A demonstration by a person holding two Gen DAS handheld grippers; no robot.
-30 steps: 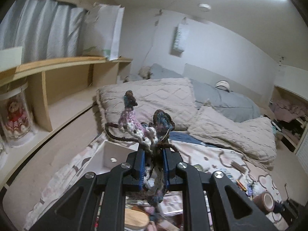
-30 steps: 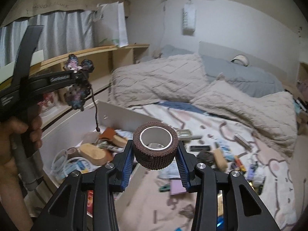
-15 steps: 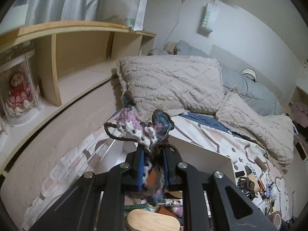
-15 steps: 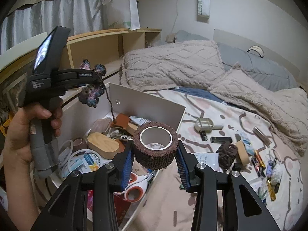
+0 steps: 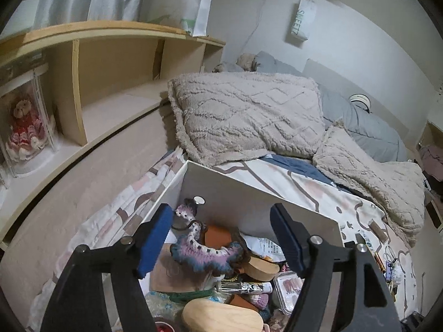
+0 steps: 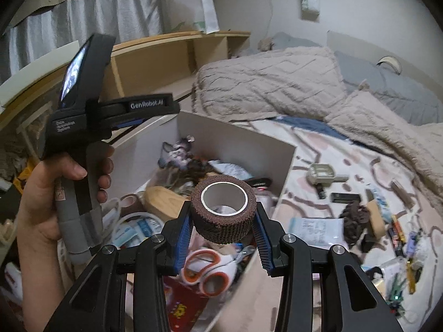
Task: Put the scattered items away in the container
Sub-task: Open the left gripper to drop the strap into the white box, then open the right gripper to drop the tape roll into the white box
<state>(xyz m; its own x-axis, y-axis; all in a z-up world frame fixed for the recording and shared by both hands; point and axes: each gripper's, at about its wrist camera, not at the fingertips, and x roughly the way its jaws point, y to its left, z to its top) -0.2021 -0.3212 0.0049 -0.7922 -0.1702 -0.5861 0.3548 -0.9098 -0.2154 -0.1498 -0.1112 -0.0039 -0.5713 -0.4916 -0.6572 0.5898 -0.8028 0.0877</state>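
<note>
The white box [image 5: 249, 191] stands on the bed, full of items. My left gripper [image 5: 221, 238] is open above it. The pink and teal crochet piece [image 5: 205, 251] lies loose in the box under the open jaws; it also shows in the right wrist view [image 6: 177, 155]. My right gripper [image 6: 223, 231] is shut on a brown bandage roll [image 6: 223, 210] with a white core, held over the box's near side [image 6: 282, 166]. The left gripper's body [image 6: 91, 127] shows at left in the right wrist view.
In the box lie a wooden block [image 5: 221, 316], orange-handled scissors [image 6: 210, 271] and a tape roll [image 6: 130, 202]. Scattered items lie on the bedsheet to the right, among them a dark crochet piece [image 6: 355, 217] and a black stick [image 6: 344, 197]. Beige pillows [image 5: 249, 116] lie behind; a wooden shelf [image 5: 110, 63] is at left.
My left gripper lowered over the box and opened, and the crochet piece dropped into the box. My right gripper moved over the box's near side with the roll still held.
</note>
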